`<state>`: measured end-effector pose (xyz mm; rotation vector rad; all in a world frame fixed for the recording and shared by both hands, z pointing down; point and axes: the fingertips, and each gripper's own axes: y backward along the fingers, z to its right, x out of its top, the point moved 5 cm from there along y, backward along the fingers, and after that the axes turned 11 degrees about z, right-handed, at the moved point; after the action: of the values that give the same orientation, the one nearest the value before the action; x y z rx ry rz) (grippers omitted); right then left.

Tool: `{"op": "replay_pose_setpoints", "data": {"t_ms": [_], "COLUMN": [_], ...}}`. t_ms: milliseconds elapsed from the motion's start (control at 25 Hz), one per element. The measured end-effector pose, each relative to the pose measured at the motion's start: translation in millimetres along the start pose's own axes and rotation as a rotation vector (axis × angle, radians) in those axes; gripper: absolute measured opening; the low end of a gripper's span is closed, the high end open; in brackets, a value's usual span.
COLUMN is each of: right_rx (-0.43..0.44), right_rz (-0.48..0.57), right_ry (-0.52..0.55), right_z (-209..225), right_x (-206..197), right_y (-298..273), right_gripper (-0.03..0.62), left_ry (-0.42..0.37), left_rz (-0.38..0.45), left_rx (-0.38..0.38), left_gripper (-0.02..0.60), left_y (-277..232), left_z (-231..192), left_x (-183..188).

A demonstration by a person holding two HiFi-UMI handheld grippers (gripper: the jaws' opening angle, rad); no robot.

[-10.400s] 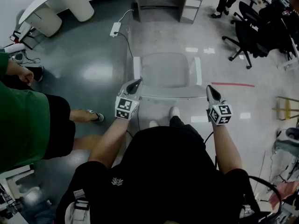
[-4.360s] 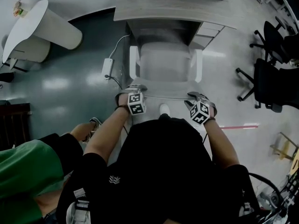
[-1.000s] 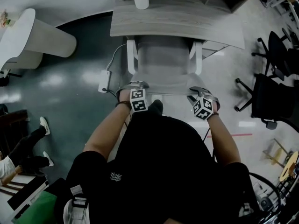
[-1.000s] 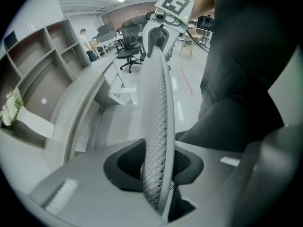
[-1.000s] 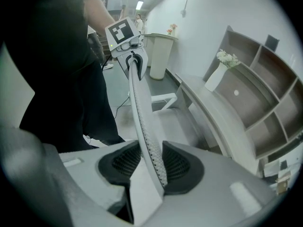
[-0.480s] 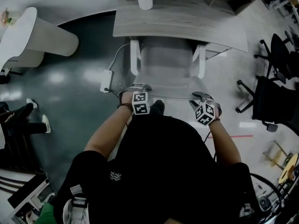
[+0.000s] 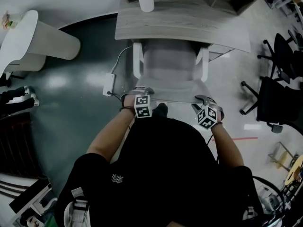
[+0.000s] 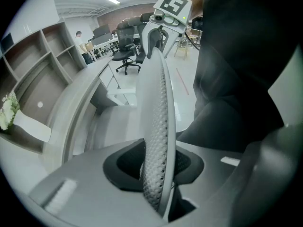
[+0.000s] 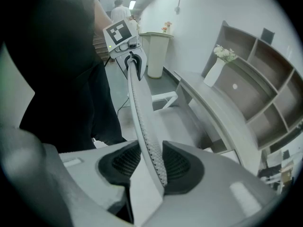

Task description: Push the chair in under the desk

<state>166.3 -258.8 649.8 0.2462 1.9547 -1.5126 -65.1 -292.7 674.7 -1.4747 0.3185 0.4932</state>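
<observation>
A pale grey chair (image 7: pixel 170 70) stands with the front of its seat under the wooden desk (image 7: pixel 184 25). My left gripper (image 7: pixel 137 91) is shut on the left end of the top edge of its mesh backrest (image 8: pixel 158 126). My right gripper (image 7: pixel 201 99) is shut on the right end of that edge. In the left gripper view the backrest edge runs between the pads of my left gripper (image 8: pixel 156 162) toward the right gripper (image 8: pixel 173 8). In the right gripper view the backrest (image 9: pixel 142 122) is pinched in my right gripper (image 9: pixel 150 162). The chair's base is hidden.
A white vase (image 7: pixel 146 1) with flowers stands on the desk's far edge. A drawer unit (image 7: pixel 220 53) sits under the desk's right end. A power strip (image 7: pixel 108 84) and its cable lie left of the chair. A white rounded counter (image 7: pixel 42 37) is at left, black office chairs (image 7: pixel 277 89) at right.
The chair and I have edged a little closer to the desk. Both grips on the backrest are the same. The legs of a person at the left have gone out of sight.
</observation>
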Motion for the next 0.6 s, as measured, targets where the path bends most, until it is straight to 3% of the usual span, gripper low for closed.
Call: {"op": "replay_pose_setpoints", "data": {"t_ms": [240, 600], "right_rx": [-0.017, -0.004], "right_rz": [0.019, 0.029], "right_ry": [-0.02, 0.05], "right_z": [-6.3, 6.4], "right_x": [4.9, 7.6], "right_y": [1.1, -5.7], "right_gripper": [0.144, 0.138], "left_ry": [-0.002, 0.009], "left_rz": [-0.006, -0.006], "left_rx": [-0.012, 0.024], "left_gripper": [0.123, 0.126], "left_y": [2.7, 4.9], "left_z": [-3.8, -13.4], "left_x": [-4.0, -7.1]}}
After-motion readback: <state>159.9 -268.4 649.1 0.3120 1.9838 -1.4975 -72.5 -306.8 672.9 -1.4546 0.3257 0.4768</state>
